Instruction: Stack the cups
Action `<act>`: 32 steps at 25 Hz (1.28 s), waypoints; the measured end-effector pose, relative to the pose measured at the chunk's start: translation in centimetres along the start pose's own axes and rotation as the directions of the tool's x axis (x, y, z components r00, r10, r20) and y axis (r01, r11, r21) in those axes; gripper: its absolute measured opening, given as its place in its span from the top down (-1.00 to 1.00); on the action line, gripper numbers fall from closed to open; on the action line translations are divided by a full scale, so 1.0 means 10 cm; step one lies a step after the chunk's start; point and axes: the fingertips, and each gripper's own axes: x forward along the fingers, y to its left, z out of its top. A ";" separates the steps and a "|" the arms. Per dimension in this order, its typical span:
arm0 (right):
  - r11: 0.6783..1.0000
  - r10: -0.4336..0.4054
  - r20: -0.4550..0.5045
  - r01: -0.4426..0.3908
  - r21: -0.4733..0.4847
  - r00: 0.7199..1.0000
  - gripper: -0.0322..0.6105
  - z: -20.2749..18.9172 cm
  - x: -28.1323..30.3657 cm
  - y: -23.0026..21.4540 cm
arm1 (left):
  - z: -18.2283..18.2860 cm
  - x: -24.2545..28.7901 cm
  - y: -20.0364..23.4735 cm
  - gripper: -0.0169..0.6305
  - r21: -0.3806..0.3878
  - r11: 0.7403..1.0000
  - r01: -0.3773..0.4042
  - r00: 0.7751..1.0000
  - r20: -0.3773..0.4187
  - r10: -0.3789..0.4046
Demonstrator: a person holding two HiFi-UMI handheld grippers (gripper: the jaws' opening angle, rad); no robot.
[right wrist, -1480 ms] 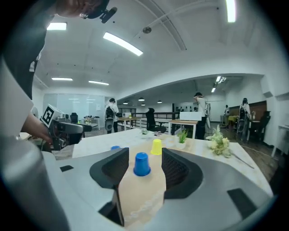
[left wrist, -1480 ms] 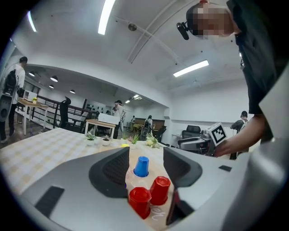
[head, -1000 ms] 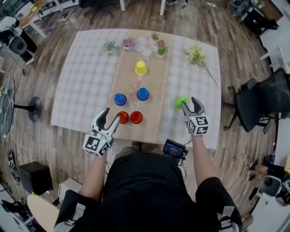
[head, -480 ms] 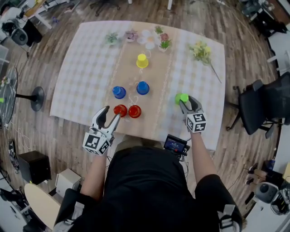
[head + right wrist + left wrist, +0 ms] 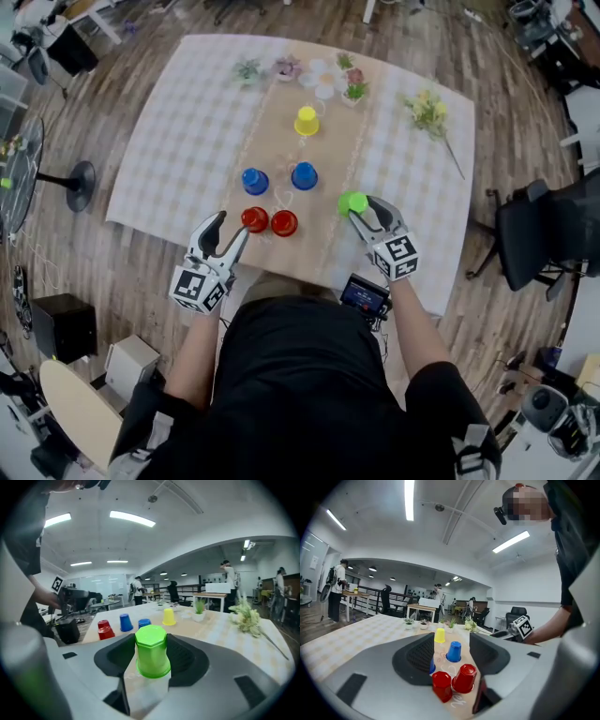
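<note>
All the cups stand upside down on the tan runner of the checked table (image 5: 178,141): a yellow cup (image 5: 307,121), two blue cups (image 5: 254,181) (image 5: 304,175) and two red cups (image 5: 254,218) (image 5: 284,223). My right gripper (image 5: 364,208) is shut on the green cup (image 5: 352,202), to the right of the blue cups. Its jaws have just been closing, and the green cup (image 5: 152,651) fills the gap between the pads. My left gripper (image 5: 231,227) stands open just short of the left red cup, and the red cups (image 5: 457,680) show between its jaws, untouched.
Small potted plants (image 5: 319,75) line the table's far edge and a flower bunch (image 5: 429,111) lies at the far right. A black office chair (image 5: 544,230) stands right of the table, a fan base (image 5: 80,183) on the left.
The right gripper has closed on the green cup and carried it left, nearer the blue cups. The left gripper has stayed by the red cups.
</note>
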 end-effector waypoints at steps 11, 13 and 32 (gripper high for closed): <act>0.920 0.358 -0.152 -0.376 -0.108 0.921 0.21 -0.27 0.49 0.99 | -0.07 -0.27 0.13 0.23 -0.039 0.997 -0.062 0.998 0.016 0.063; 0.914 0.367 -0.167 -0.388 -0.118 0.915 0.21 -0.29 0.55 1.06 | -0.07 -0.30 0.20 0.23 -0.043 0.997 -0.062 0.998 0.014 0.063; 0.925 0.371 -0.041 -0.373 -0.078 0.928 0.07 0.05 0.30 0.91 | -0.14 -0.01 0.21 0.23 -0.008 0.999 -0.036 0.999 -0.032 0.036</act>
